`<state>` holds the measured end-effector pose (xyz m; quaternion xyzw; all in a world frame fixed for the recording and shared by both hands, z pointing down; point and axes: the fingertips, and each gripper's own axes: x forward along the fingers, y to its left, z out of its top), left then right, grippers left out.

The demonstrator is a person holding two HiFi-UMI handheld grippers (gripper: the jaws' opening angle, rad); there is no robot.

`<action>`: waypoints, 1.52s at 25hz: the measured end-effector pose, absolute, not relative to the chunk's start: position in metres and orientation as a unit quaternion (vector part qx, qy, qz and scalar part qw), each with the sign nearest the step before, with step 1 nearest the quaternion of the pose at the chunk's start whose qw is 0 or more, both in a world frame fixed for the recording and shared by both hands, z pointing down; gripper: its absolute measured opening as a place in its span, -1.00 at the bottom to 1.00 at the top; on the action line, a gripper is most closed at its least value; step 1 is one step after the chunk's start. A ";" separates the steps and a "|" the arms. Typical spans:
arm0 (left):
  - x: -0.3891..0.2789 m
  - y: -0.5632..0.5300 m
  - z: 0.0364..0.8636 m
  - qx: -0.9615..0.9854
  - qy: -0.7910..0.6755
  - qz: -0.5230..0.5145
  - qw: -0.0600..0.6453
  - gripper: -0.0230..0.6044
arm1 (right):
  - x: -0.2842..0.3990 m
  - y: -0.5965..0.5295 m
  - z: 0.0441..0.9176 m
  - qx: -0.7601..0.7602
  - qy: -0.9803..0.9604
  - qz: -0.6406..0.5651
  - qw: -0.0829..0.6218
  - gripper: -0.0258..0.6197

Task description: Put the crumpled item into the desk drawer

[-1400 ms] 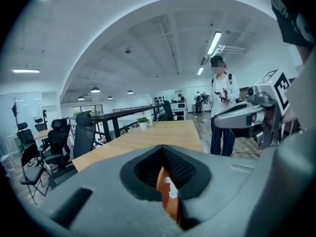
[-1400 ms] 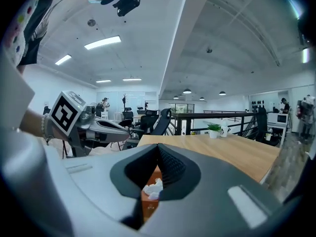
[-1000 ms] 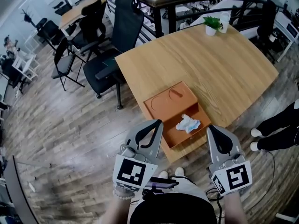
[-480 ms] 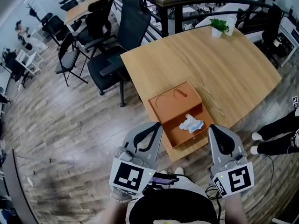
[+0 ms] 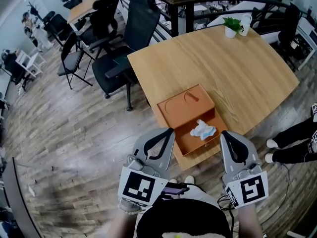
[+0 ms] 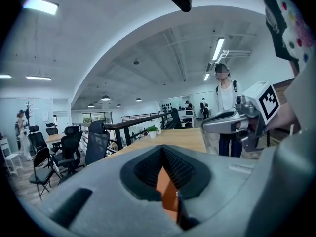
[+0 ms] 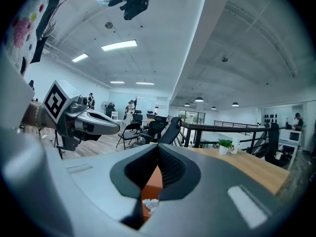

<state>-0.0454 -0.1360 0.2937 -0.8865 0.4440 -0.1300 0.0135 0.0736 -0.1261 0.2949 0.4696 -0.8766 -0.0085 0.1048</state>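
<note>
While the left tongs [image 5: 167,132] and right tongs [image 5: 224,136] hover clenched and empty at the near edge of the counter [image 5: 223,68], the tissue [image 5: 203,130] lies inside the open drawer [image 5: 184,142], just beyond their tips.

The table [image 5: 237,68] is showing matt, grained wood; the orange drawer [image 5: 187,142] is looking smooth and dull. The crumpled item [image 5: 203,130] is looking like white paper.
</note>
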 end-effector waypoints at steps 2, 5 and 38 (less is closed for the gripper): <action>-0.042 -0.135 0.295 -0.888 0.440 -0.133 0.015 -0.93 | 0.074 -0.127 0.297 0.470 -0.876 -0.010 0.108 -0.91; -0.041 -0.136 0.295 -0.890 0.436 -0.133 0.014 -0.93 | 0.073 -0.128 0.296 0.469 -0.876 -0.011 0.112 -0.91; -0.036 -0.131 0.295 -0.894 0.427 -0.131 0.012 -0.93 | 0.072 -0.123 0.299 0.469 -0.874 -0.017 0.126 -0.91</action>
